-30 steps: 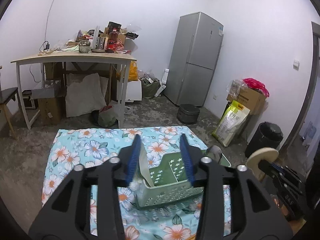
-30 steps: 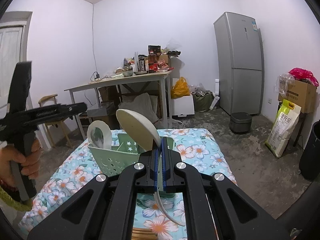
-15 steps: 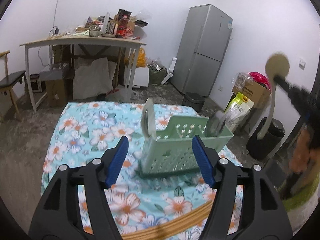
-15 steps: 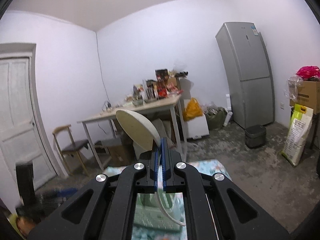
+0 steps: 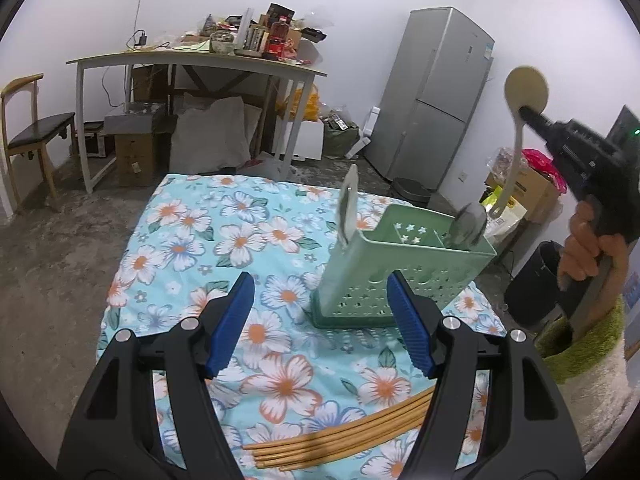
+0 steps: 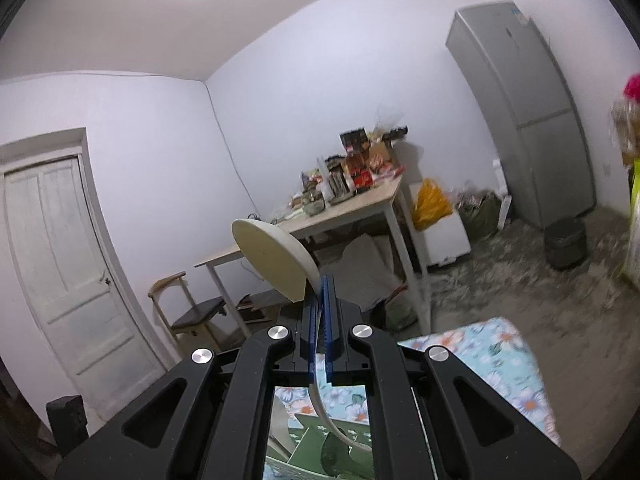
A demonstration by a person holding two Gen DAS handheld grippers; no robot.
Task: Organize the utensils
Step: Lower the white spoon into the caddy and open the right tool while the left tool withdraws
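The surface (image 5: pixel 192 216) under its flowered cloth carries everything that matters here, and most of it lies bare, which leaves room to sort. Toward its far right corner stands the green basket (image 5: pixel 404 276), a perforated caddy split into compartments so each kind of utensil can stand upright in its own slot. A flat pale utensil (image 5: pixel 347 204) already leans out of the left end, and a metal spoon (image 5: pixel 466 224) stands at the right end (which exact compartment each sits in is hard to tell).

The cream ladle (image 6: pixel 276 264) is up in the air, above the basket's right end; the right gripper (image 6: pixel 319 312) has its jaws pressed together on the handle just below the bowl, so the long handle hangs down toward the basket. Held that way, I judge it is meant to go in handle first, with the bowl left sticking out on top.

The left gripper (image 5: pixel 320 320) hangs low over the cloth in front of the basket, its jaws spread and just widened, with nothing between them. Right beneath it, at the near edge, lies a bundle of wooden chopsticks (image 5: pixel 340 436), the likely reason for that open, downward-tilted pose.
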